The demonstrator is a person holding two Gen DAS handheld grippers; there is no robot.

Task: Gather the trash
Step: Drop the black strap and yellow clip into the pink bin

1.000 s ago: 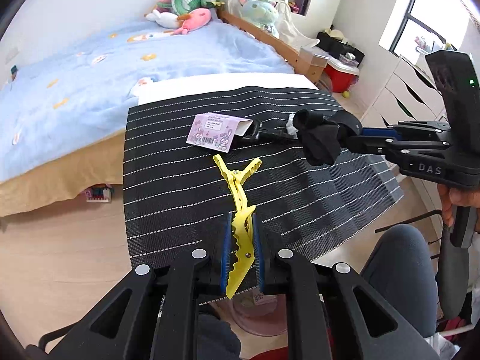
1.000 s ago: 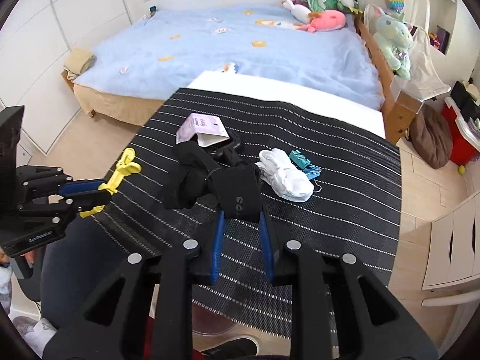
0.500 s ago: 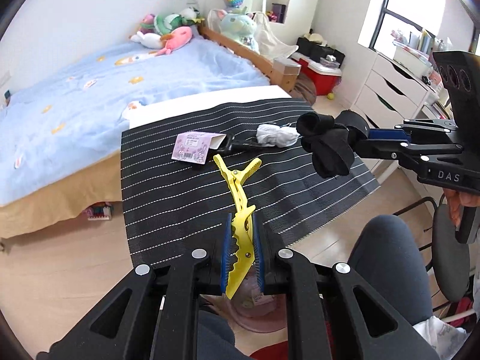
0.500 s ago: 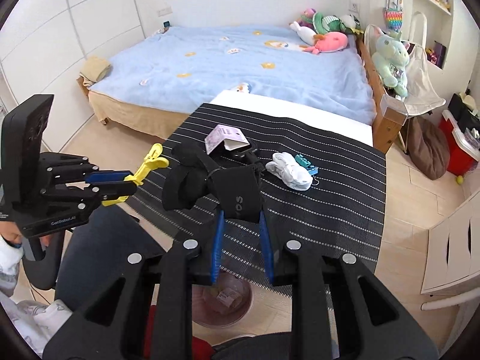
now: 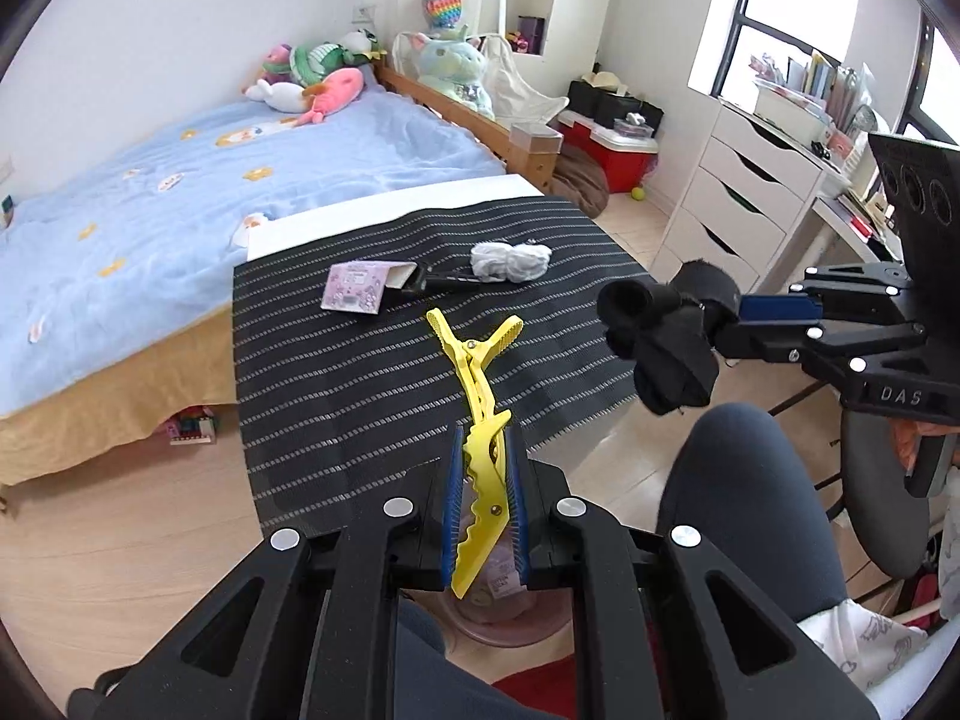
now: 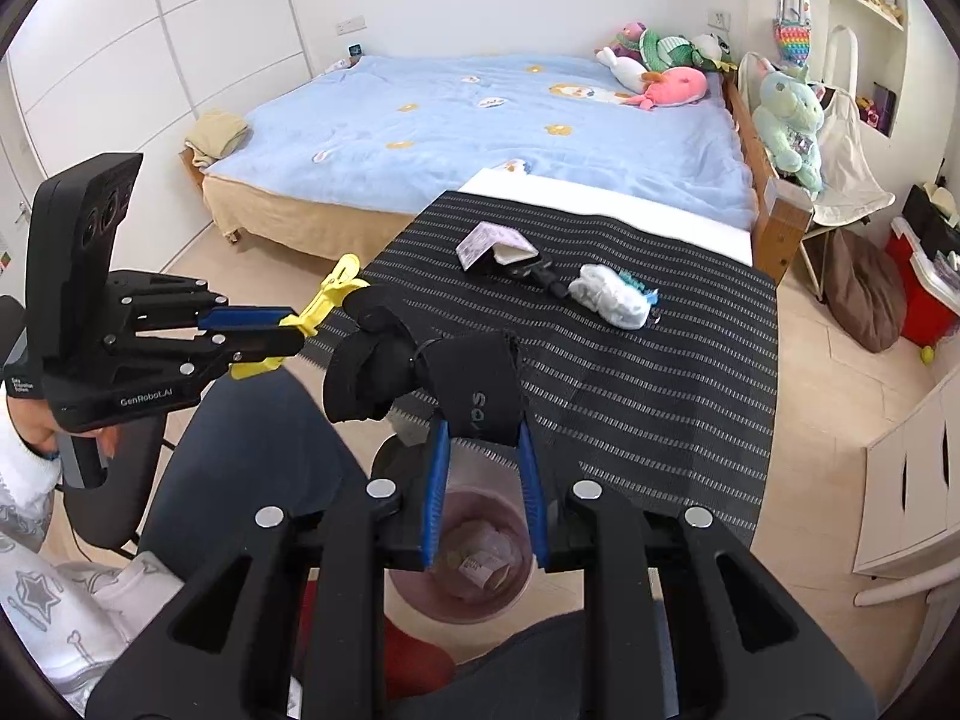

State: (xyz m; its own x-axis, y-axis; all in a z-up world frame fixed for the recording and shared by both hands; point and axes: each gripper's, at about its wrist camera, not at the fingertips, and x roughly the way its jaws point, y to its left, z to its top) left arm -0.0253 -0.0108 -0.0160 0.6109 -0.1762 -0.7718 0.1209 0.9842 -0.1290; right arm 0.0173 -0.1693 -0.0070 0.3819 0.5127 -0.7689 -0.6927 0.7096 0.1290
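My left gripper (image 5: 485, 456) is shut on a yellow hair clip (image 5: 477, 402) and holds it above the near edge of the striped table (image 5: 336, 396). It also shows in the right wrist view (image 6: 282, 330). My right gripper (image 6: 483, 438) is shut on a bundle of black socks (image 6: 420, 366), held in the air over a pink trash bin (image 6: 462, 564) on the floor. The socks also show in the left wrist view (image 5: 666, 342). A pink card package (image 5: 360, 288), a black item (image 5: 447, 282) and a white sock ball (image 5: 510, 261) lie on the table.
A bed with a blue cover (image 6: 480, 120) stands behind the table. White drawers (image 5: 738, 204) and a red box (image 5: 618, 150) are at the right. The person's knees (image 5: 738, 480) are close below the grippers. A teal item (image 6: 636, 288) lies beside the white sock ball.
Both grippers have pulled back from the table toward the person, each still holding its item. The right gripper with the socks now hangs over the pink bin.
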